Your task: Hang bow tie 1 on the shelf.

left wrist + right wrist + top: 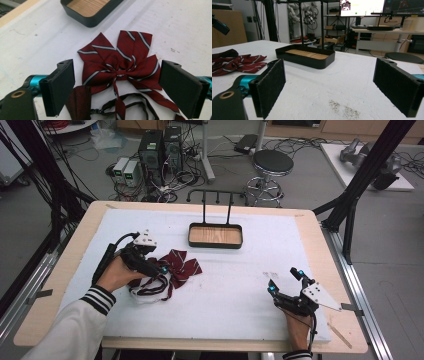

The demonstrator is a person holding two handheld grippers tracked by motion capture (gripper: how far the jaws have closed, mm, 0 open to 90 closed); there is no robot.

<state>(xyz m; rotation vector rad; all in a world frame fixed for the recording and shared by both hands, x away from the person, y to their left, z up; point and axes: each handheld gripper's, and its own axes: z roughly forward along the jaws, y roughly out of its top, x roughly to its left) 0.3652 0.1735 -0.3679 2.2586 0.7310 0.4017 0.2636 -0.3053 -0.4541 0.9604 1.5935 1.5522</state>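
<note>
- High view: the left claw (159, 268) sits low over the dark red striped bow tie (181, 265), which lies on the white pad of the table (235, 285) at its left-middle, with its strap (150, 292) looped toward the person's near edge. The hand comes at the bow from the left, likely so the jaws can close across its knot. The right claw (284, 281) rests well apart at the near right, jaws spread and holding nothing, probably kept clear until it is needed. Behind the bow stands a black tray with a wooden floor (215, 235) under a hook rack (217, 195), apart from both claws.
- Left gripper view: the jaws stand wide, one at each side of the bow tie (120, 65), with the knot between them and nothing gripped yet. The strap (130, 105) curls under the near side and could catch in a jaw on closing. The tray (90, 10) lies beyond, open and unblocked.
- Right gripper view: this claw's jaws gape wide over bare pad with a few dark specks (344, 108). The bow tie (239, 62) shows far off to one side and the tray (305, 57) ahead. Nothing stands between them.
</note>
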